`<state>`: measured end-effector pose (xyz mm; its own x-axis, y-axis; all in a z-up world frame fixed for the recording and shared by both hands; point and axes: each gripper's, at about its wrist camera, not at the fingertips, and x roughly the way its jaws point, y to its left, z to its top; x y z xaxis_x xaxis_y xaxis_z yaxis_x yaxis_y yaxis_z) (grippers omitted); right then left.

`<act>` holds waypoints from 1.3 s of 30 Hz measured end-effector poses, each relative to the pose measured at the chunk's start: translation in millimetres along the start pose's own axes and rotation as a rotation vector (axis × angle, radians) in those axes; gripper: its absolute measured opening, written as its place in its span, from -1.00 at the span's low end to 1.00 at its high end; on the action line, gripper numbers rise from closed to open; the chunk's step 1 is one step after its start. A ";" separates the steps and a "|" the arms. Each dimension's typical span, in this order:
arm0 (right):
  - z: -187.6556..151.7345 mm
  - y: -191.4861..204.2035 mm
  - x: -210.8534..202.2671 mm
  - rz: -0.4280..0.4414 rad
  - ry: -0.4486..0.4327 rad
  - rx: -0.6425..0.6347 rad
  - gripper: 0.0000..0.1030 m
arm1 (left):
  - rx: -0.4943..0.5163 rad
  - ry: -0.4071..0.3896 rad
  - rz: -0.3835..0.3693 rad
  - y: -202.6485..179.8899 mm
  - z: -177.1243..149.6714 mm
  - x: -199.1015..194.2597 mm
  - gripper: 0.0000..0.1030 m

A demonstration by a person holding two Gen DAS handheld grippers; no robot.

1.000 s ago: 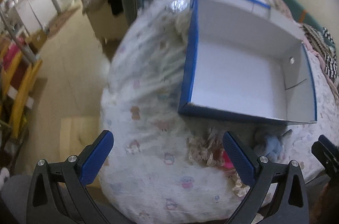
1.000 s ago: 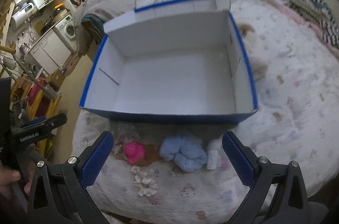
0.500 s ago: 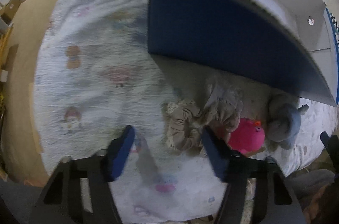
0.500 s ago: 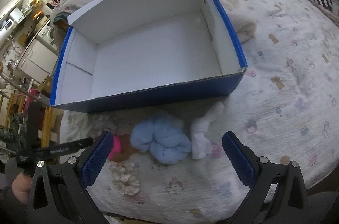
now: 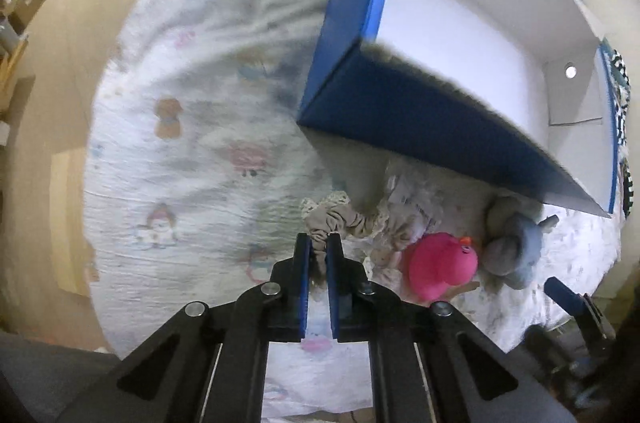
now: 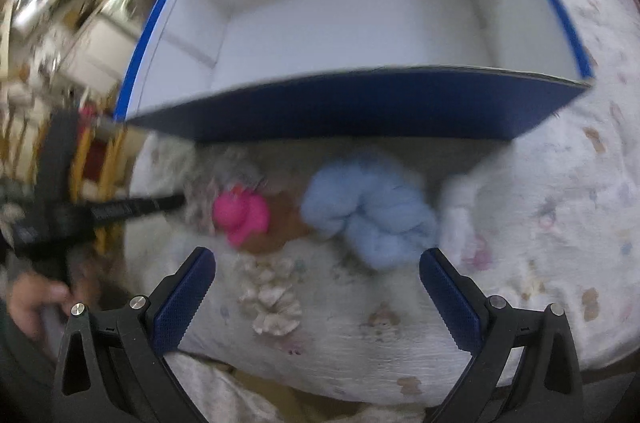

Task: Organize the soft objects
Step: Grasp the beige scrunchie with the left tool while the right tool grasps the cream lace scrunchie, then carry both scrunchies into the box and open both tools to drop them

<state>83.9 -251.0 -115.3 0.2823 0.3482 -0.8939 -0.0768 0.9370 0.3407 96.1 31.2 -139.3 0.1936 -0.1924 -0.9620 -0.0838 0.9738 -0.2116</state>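
A blue box with a white inside (image 5: 448, 111) (image 6: 360, 103) sits on the bed. In front of it lie a beige scrunchie (image 5: 340, 219), a pink plush toy (image 5: 440, 263) (image 6: 242, 215), a light blue soft bundle (image 5: 516, 251) (image 6: 372, 211), a white soft piece (image 6: 460, 211) and a cream scrunchie (image 6: 272, 295). My left gripper (image 5: 318, 243) is shut on the beige scrunchie's near end. My right gripper (image 6: 316, 287) is open and empty, just short of the blue bundle and the cream scrunchie.
The bed has a white cover with cartoon prints (image 5: 180, 163). Its edge drops to a tan floor (image 5: 52, 103) on the left. The left gripper's arm (image 6: 120, 211) reaches in from the left in the right wrist view. Striped fabric (image 5: 624, 143) lies beyond the box.
My left gripper has closed on the beige scrunchie; half a second ago its jaws were open beside it. My right gripper has moved lower and closer to the soft objects.
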 end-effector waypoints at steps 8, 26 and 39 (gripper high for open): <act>-15.0 37.5 27.2 0.023 0.106 -0.157 0.73 | 0.047 -0.098 0.079 -4.9 10.9 -46.6 -0.85; -33.5 78.9 50.8 -0.059 0.121 -0.245 -0.47 | 0.098 -0.177 0.076 -23.6 -2.9 -63.6 -0.86; -18.7 62.2 -41.1 0.007 -0.107 -0.158 -0.52 | 0.174 -0.299 0.113 -45.3 -15.7 -115.4 -0.87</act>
<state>49.7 -206.5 -62.8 0.3809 0.3580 -0.8525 -0.2256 0.9301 0.2897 62.2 7.4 -21.5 0.4719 -0.0637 -0.8793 0.0418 0.9979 -0.0498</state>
